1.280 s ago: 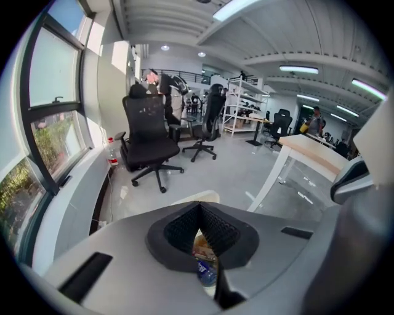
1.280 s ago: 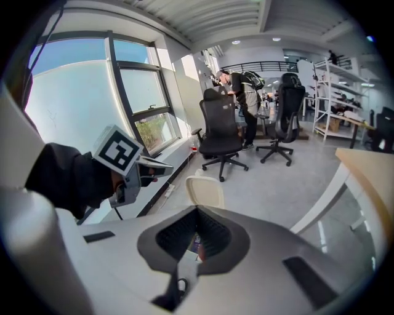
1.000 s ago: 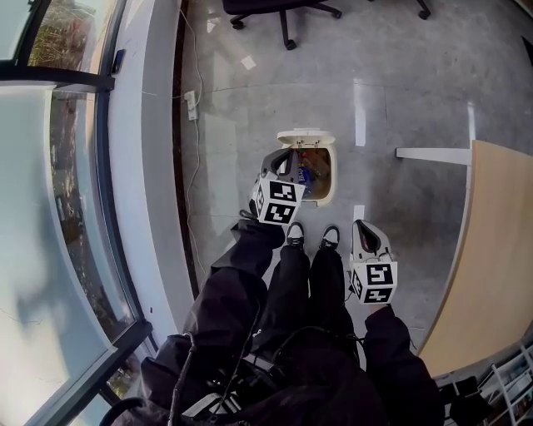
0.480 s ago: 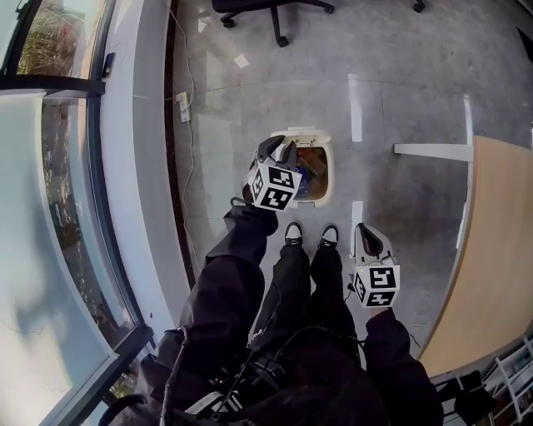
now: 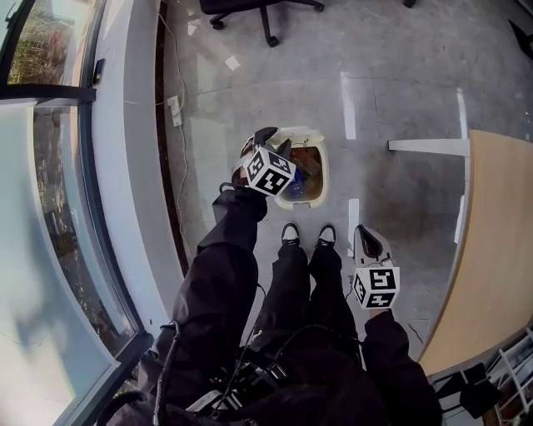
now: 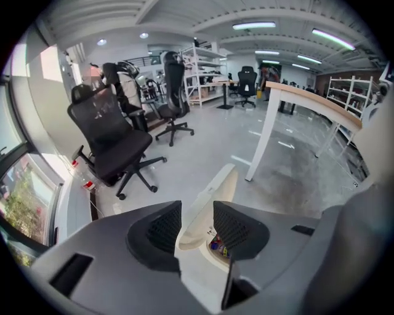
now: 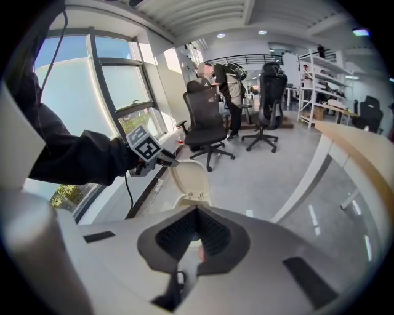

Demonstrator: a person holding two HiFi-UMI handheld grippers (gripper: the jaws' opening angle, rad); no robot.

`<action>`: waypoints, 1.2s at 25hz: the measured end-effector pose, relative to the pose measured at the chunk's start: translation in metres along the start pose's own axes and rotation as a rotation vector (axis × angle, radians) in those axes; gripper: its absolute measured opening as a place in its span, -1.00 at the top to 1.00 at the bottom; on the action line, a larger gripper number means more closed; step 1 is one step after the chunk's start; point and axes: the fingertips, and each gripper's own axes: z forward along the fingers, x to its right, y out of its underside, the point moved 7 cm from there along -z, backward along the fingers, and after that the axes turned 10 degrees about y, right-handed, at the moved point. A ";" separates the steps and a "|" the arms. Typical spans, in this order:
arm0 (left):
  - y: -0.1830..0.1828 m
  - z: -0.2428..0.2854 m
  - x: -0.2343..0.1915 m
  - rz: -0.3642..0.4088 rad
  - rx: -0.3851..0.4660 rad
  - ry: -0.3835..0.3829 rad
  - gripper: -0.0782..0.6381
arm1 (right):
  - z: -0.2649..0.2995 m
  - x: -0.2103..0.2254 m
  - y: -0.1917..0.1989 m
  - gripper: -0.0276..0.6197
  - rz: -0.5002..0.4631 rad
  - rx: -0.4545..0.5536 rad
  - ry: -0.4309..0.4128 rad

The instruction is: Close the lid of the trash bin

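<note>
A cream trash bin (image 5: 324,178) stands open on the grey floor in front of my shoes, with coloured rubbish (image 6: 215,245) inside. Its lid (image 5: 301,132) stands upright at the far rim. My left gripper (image 5: 256,141) is at the bin's left side. In the left gripper view its jaws (image 6: 197,226) are opening, and the lid's edge (image 6: 212,194) runs up between the pads without being pressed. My right gripper (image 5: 365,232) hangs to the right of my feet, away from the bin. It is shut (image 7: 197,215) with nothing in it, and the lid (image 7: 188,177) shows beyond it.
A glass wall and sill (image 5: 125,166) run along the left, with a power strip and cable (image 5: 175,109) on the floor. A wooden table (image 5: 491,250) fills the right side. Black office chairs (image 6: 111,141) stand beyond the bin, and one chair base (image 5: 262,12) is close.
My left gripper has sunk and shifted from over the bin's opening to its left rim, rolled over and opened its jaws. The right gripper has barely moved.
</note>
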 end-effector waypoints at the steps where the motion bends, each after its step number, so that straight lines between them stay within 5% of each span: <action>1: 0.000 0.003 -0.001 0.013 -0.016 0.014 0.38 | 0.000 0.001 0.001 0.90 0.005 -0.002 0.004; 15: 0.008 -0.001 0.023 0.174 -0.166 0.121 0.36 | -0.002 0.000 0.006 0.90 0.036 -0.002 -0.009; 30: 0.066 0.009 0.105 0.208 -0.314 0.407 0.36 | -0.001 -0.001 0.017 0.90 0.023 -0.010 -0.041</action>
